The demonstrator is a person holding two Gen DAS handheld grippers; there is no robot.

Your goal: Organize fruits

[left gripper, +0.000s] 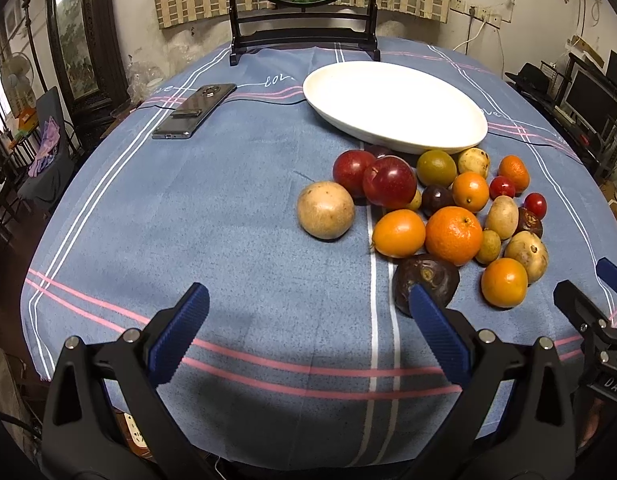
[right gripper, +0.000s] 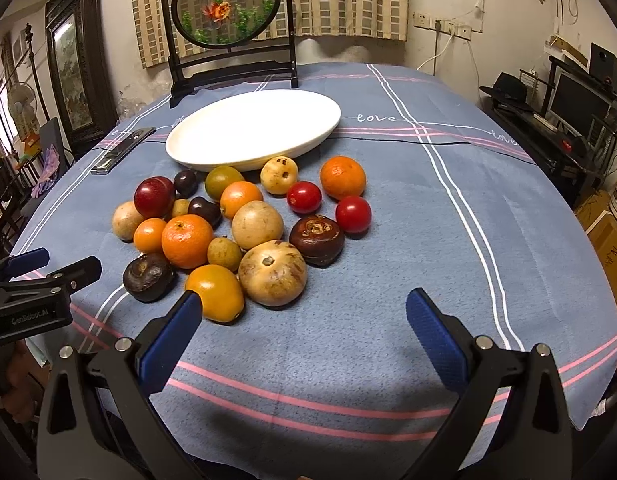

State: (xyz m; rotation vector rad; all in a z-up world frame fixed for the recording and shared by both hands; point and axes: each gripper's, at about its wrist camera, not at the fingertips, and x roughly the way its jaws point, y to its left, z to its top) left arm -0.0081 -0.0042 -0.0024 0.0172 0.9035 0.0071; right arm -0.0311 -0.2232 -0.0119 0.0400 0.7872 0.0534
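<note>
Round table with a blue tablecloth [right gripper: 388,208] on it, pink and white stripes, "love" stitched in white. Sitting on the cloth: a white oval plate [right gripper: 212,152] with nothing in it, a pile of fruit [right gripper: 228,236] bunched just in front of the plate, a phone [left gripper: 194,110] lying flat off to the plate's left, and a dark wooden stand with a round screen [right gripper: 228,4] at the far edge behind the plate.

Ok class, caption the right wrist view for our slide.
Open right gripper faces mixed fruit piled before an empty white plate.
</note>
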